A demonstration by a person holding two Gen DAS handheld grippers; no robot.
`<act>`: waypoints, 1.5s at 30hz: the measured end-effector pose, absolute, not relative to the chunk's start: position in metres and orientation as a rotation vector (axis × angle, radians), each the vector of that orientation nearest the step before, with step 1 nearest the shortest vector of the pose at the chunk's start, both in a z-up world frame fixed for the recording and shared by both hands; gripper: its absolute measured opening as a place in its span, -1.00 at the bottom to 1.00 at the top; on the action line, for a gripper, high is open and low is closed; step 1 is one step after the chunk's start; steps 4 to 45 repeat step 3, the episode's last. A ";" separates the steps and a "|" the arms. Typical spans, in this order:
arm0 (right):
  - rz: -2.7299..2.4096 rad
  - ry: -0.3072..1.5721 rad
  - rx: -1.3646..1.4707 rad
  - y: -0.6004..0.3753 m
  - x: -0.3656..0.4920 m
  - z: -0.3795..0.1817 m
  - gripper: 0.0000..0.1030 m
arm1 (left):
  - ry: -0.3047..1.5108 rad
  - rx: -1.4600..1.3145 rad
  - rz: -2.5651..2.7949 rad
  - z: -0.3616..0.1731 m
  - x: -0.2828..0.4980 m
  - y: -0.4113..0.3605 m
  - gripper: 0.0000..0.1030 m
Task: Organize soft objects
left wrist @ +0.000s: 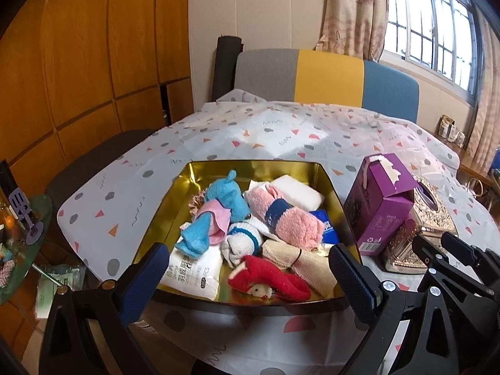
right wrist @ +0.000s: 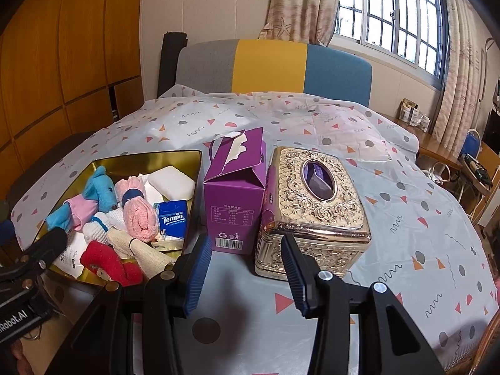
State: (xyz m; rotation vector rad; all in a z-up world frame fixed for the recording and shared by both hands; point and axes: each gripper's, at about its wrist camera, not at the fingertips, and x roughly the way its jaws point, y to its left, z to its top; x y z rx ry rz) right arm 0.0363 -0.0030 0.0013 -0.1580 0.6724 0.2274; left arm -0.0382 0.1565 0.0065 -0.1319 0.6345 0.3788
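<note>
Left hand-held gripper [left wrist: 250,276] spread over gold tin [left wrist: 162,206]; right hand-held gripper [right wrist: 245,270] spread, empty.

Ahead of you stands a cream wall [right wrist: 203,15]. To your left, note the orange-brown wooden cabinet panelling [left wrist: 93,47]. A barred window [right wrist: 393,9] at upper right admits daylight, flanked by patterned beige curtains [right wrist: 300,3]. A grey, yellow and blue chair back [right wrist: 272,65] rises beyond the table's patterned tablecloth [right wrist: 406,203].
</note>
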 end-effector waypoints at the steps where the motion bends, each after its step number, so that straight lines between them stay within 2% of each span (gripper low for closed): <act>1: 0.227 0.672 -0.158 -0.003 0.036 0.001 -0.10 | 0.636 -0.137 0.378 0.007 -0.038 0.157 0.96; 45: 0.228 0.670 -0.155 -0.004 0.036 0.002 -0.10 | 0.648 -0.153 0.363 0.006 -0.037 0.160 0.97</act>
